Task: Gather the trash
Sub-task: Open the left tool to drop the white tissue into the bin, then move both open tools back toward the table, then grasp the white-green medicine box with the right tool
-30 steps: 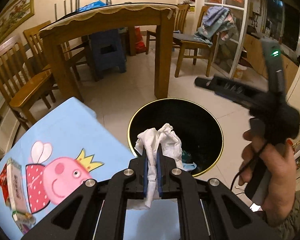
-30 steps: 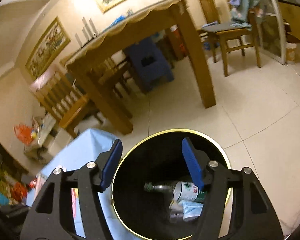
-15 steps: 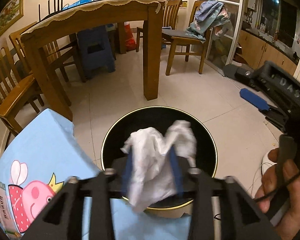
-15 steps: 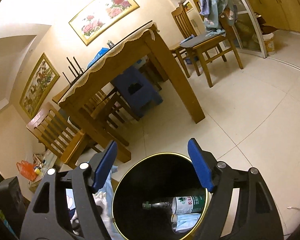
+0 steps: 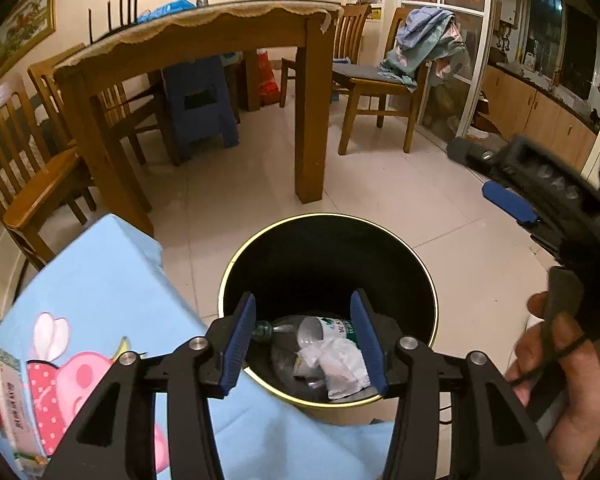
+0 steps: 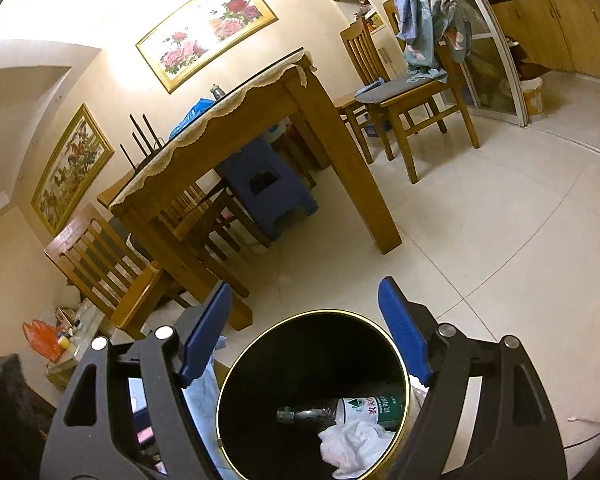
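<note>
Hovering over the bin (image 5: 430, 292) with left gripper (image 5: 305, 338) and right gripper (image 6: 305, 330) both wide and empty, we see the tissue (image 5: 342, 366) inside on the bottle (image 6: 340, 410), so next we'd fetch the wrapper (image 5: 10, 396) at the blue table's (image 5: 100, 280) left edge.

The bottle (image 5: 300, 330) in the trash can (image 5: 328, 248) is mostly buried under the crumpled tissue (image 5: 340, 364), and its label text is too small to read. The right gripper (image 5: 508, 204) is blurry and cut off at the frame edge, so can't tell its jaws there. The box (image 5: 10, 404) on the blue cloth (image 5: 100, 288) is cropped too.
</note>
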